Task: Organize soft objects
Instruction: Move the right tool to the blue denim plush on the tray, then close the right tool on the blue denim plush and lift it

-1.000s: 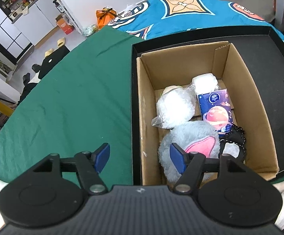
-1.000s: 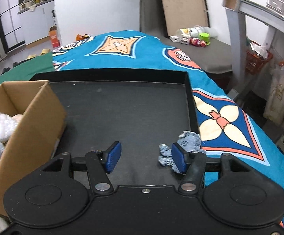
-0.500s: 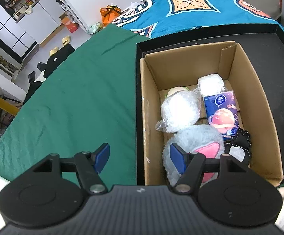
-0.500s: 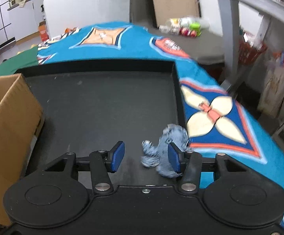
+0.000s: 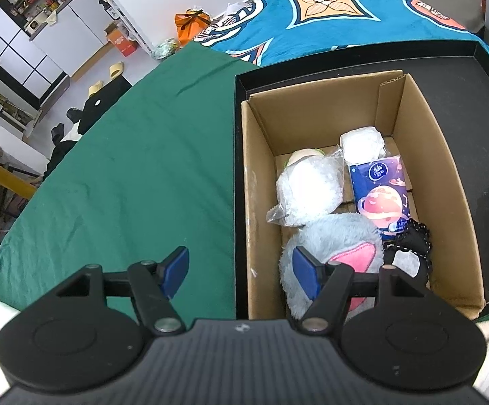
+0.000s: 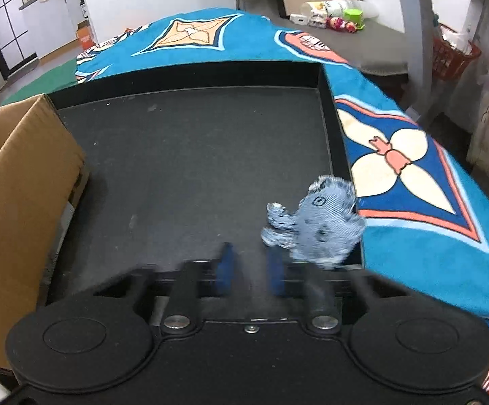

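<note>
A cardboard box [image 5: 447, 155] stands in a black tray [image 5: 474, 77]. It holds a grey-blue plush with pink ears [image 5: 342, 236], a bagged white soft item [image 5: 308, 192], a small white pack [image 5: 361, 143], a blue tissue pack [image 5: 383, 189] and a black item [image 5: 413, 239]. My left gripper [image 5: 241, 271] is open and empty, above the box's near left wall. In the right wrist view a denim-blue fabric toy [image 6: 322, 222] lies at the tray's [image 6: 194, 155] right wall. My right gripper [image 6: 251, 266] is blurred, its jaws narrowed, just left of the toy and not around it.
The tray sits on a bed with a green cover [image 5: 126, 168] and a blue patterned blanket [image 6: 413, 168]. The box's side [image 6: 18, 182] shows at the left of the right wrist view. A shelf with bottles and toys [image 6: 335, 17] lies beyond.
My right gripper's jaws have narrowed from wide open and the fabric toy now sits right of them. The left gripper has drifted slightly back over the box.
</note>
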Motion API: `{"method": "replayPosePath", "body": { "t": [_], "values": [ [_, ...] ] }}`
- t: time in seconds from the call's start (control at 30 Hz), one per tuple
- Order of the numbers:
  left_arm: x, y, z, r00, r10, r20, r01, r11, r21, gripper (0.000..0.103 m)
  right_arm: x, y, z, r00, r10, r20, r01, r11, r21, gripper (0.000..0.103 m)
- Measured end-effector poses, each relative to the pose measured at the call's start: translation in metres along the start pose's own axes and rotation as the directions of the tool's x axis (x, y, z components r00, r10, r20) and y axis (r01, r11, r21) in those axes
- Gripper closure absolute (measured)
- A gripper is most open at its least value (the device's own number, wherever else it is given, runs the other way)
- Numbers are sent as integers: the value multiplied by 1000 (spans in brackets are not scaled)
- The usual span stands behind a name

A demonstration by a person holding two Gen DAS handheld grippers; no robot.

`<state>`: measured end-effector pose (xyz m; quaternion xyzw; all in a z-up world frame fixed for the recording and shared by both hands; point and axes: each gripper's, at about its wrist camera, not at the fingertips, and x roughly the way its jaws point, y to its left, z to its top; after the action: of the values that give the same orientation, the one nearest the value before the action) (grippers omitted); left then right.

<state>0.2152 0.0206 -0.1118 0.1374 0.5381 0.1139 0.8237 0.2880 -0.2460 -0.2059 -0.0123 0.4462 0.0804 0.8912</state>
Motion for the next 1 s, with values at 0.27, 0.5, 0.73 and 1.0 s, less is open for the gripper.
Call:
{"method": "replayPosePath", "body": {
  "t": [0.27, 0.5, 0.73, 1.0],
  "values": [
    [-1, 3, -4, 1000, 2, 1, -2, 1000, -2, 37, -20, -1, 2, 996, 16, 84, -17, 1000, 6, 103],
    [-1, 6, -5, 1000, 0, 4, 0, 1000, -3, 37, -20, 4, 3, 995, -31, 94, 33, 999, -25, 91],
    [0, 9, -5, 1000, -1, 4, 1, 1000, -2, 37, -12, 8, 10, 986, -111, 124, 120, 991, -67, 56],
    [1, 6, -3, 1000, -3, 5, 3, 1000, 0, 37, -2, 7, 9, 978, -169, 123, 179, 981, -78, 56]
  ]
}}
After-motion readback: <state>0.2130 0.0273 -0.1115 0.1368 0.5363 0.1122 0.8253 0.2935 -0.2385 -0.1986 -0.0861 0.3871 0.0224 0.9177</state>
